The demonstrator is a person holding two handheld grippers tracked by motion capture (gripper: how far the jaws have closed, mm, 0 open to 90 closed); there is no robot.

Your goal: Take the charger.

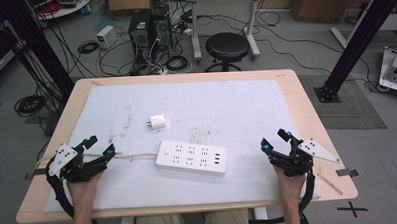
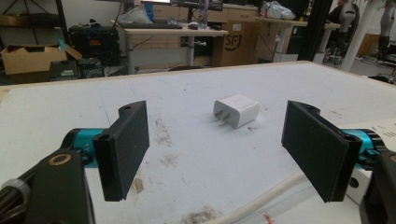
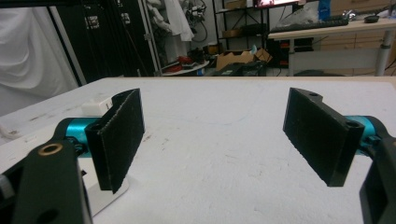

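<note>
A white power strip lies flat at the middle of the white mat. Its white cable runs left, toward my left gripper. A small white charger plug lies just behind the strip. In the left gripper view the left gripper is open, with the charger ahead between the jaws and the cable low at right. My right gripper rests open at the mat's right. In the right gripper view the right gripper holds nothing, and the strip's end lies behind its left jaw.
The wooden table borders the mat on all sides. Beyond its far edge stand a black stool, computer towers and tangled floor cables. Black frame posts rise at both sides.
</note>
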